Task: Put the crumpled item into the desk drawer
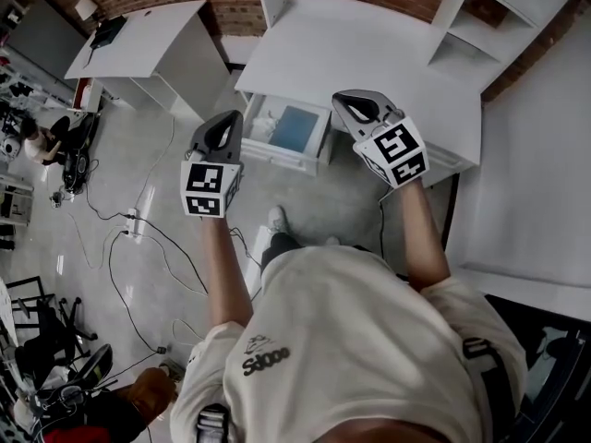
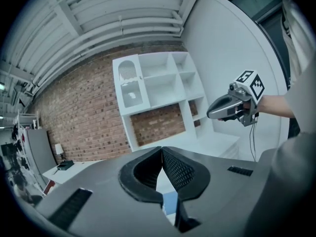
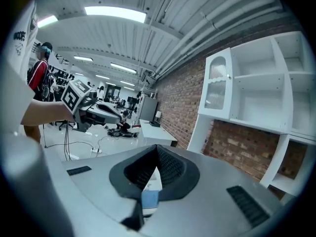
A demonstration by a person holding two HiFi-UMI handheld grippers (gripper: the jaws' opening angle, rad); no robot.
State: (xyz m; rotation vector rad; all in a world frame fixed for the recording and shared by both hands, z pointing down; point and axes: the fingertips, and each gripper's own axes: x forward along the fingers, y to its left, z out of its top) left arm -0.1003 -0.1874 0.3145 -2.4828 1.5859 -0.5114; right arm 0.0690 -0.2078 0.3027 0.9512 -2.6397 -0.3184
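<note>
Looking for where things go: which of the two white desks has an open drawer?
The larger desk straight ahead: its drawer is pulled out, a blue item inside. The smaller desk at upper left shows none open.

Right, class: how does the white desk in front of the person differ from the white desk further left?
The near desk has its drawer pulled open, something blue inside; the left desk shows no open drawer. The near desk's visible top looks bare; the left desk carries a dark object. Both are white and stand against the brick wall.
</note>
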